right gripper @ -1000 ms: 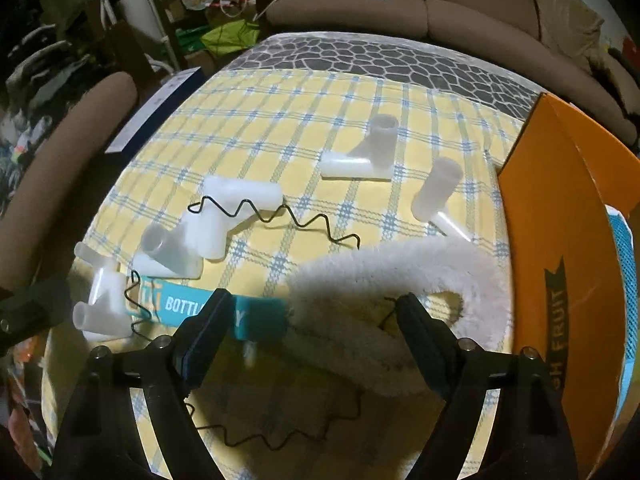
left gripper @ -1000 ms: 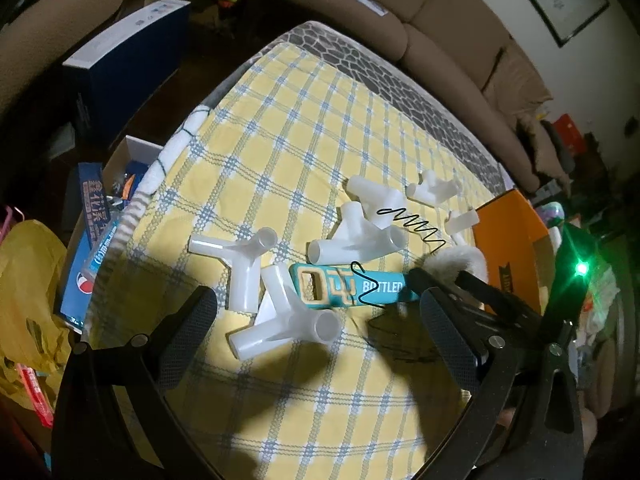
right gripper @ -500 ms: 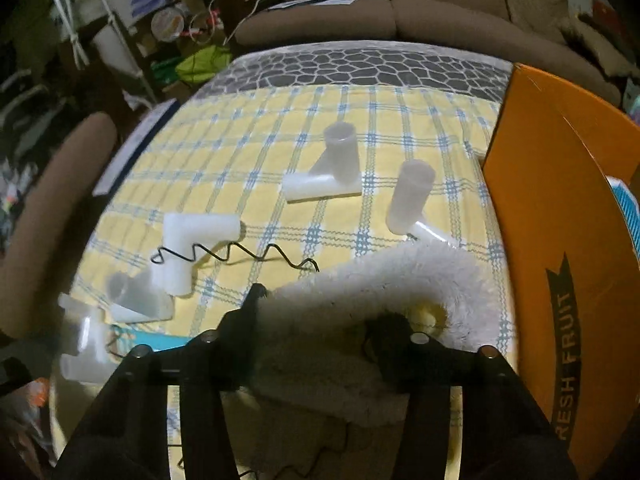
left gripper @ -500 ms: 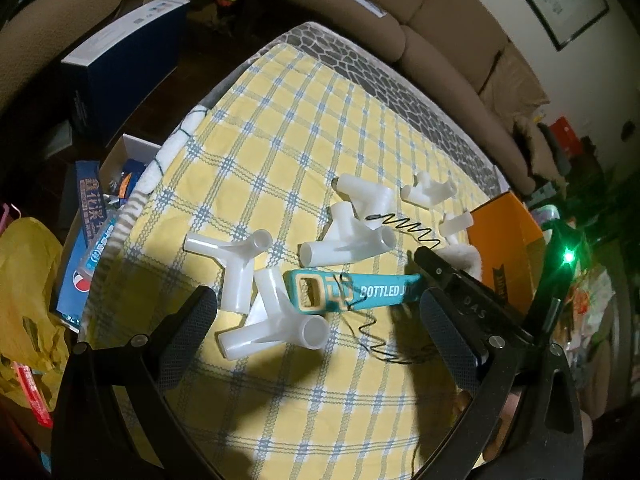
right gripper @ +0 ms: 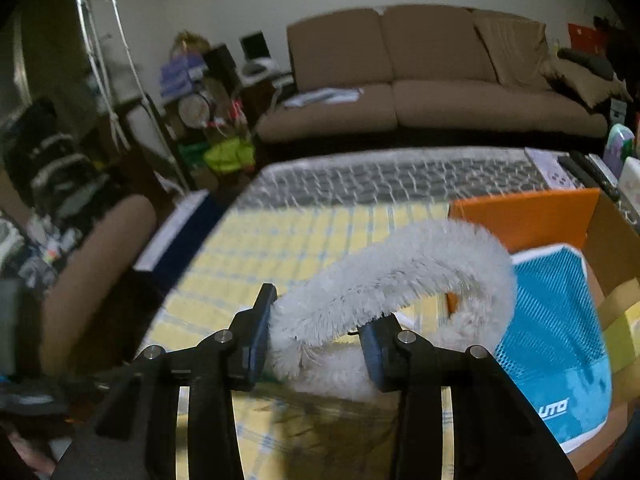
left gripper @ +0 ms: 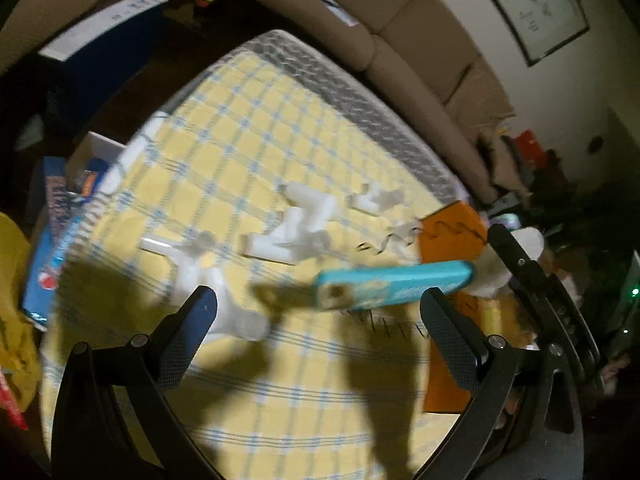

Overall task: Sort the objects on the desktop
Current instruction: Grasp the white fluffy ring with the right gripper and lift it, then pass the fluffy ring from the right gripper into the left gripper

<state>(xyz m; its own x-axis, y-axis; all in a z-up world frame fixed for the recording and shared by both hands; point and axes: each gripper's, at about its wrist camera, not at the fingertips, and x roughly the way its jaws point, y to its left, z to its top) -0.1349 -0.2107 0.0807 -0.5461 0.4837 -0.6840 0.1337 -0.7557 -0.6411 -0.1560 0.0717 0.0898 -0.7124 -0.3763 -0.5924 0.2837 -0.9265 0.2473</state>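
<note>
My right gripper (right gripper: 316,338) is shut on a white fluffy looped brush (right gripper: 400,276) and holds it lifted above the yellow checked tablecloth (right gripper: 320,232), near the orange box (right gripper: 524,220). In the left wrist view the right gripper (left gripper: 520,264) carries the brush's teal handle (left gripper: 400,284) in the air, with a black wavy wire (left gripper: 400,240) trailing from it. My left gripper (left gripper: 320,324) is open and empty above the cloth. Several white pipe connectors (left gripper: 296,228) lie on the cloth ahead of it.
The orange cardboard box (left gripper: 448,236) stands at the table's right edge with a blue mesh bag (right gripper: 560,320) inside. A brown sofa (right gripper: 420,92) lies beyond the table. Boxes and clutter (left gripper: 60,216) sit on the floor to the left.
The right gripper has closed on the fluffy brush and lifted it off the cloth toward the orange box. The teal handle and wire rose with it. The left gripper stayed open.
</note>
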